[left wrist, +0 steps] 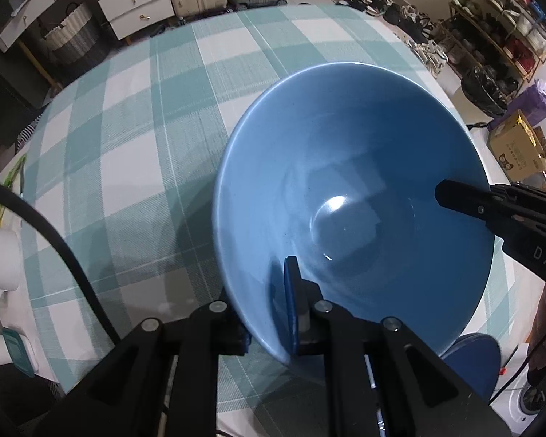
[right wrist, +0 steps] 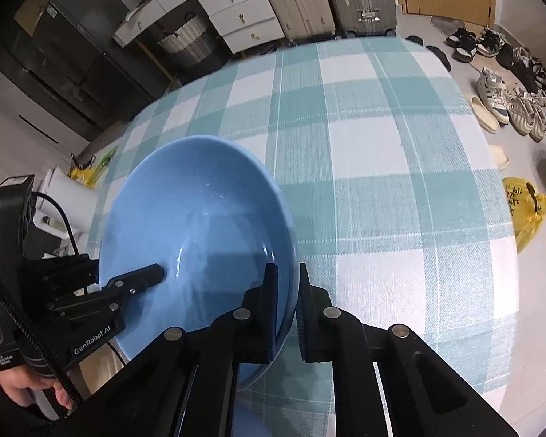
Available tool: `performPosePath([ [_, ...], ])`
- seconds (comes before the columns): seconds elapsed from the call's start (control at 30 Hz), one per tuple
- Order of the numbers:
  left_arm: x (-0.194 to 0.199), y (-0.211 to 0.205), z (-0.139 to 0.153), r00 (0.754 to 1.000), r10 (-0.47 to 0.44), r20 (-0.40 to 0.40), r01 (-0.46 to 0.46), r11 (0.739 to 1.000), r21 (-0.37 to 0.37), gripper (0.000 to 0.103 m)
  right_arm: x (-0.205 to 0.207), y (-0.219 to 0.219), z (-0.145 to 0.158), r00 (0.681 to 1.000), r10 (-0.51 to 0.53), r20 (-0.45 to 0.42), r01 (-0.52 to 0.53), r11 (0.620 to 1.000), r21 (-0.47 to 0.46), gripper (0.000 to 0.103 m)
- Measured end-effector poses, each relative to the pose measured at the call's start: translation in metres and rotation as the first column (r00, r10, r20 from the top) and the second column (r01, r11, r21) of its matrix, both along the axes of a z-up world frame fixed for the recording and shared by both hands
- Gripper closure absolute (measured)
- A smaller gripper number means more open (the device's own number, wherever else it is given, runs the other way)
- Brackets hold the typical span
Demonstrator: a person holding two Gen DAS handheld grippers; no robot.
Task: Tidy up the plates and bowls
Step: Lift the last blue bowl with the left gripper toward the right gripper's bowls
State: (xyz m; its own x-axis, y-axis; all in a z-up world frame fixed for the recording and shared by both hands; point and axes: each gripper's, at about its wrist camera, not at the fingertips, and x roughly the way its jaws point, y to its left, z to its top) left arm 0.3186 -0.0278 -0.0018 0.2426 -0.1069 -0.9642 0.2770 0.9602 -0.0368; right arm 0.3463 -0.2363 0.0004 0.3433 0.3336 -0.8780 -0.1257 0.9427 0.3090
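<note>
Your left tool (left wrist: pixel 269 313) is clamped on the near rim of the blue bowl (left wrist: pixel 345 189): one finger inside, one outside, wall pinched between. Bowl sits tilted over the checked desk (left wrist: pixel 127 145). Right tool's finger (left wrist: pixel 458 200) reaches over the far-right rim in this left wrist view. Dark blue plate (left wrist: pixel 477 360) peeks out under the bowl's lower right edge.

Right wrist view: your right tool (right wrist: pixel 285 306) is closed tight on the bowl's rim (right wrist: pixel 200 218), finger either side. Left tool (right wrist: pixel 138 278) grips the opposite rim, your hand (right wrist: pixel 29 386) behind it. Shoes (right wrist: pixel 509 105) lie on the floor beyond the desk.
</note>
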Motion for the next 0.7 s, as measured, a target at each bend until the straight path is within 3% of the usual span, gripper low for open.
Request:
performPosePath([
  [0.27, -0.006, 0.001, 0.038, 0.999, 0.02, 0.031, -0.019, 1.0, -0.014, 0.091, -0.011, 0.001, 0.044, 0.999, 0.008, 0.053, -0.007, 1.0, -0.009, 0.094],
  [0.7, -0.044, -0.004, 0.092, 0.995, 0.021, 0.101, -0.018, 0.999, -0.031, 0.091, -0.064, -0.004, 0.101, 0.993, 0.01, 0.117, -0.008, 1.0, -0.024, 0.094],
])
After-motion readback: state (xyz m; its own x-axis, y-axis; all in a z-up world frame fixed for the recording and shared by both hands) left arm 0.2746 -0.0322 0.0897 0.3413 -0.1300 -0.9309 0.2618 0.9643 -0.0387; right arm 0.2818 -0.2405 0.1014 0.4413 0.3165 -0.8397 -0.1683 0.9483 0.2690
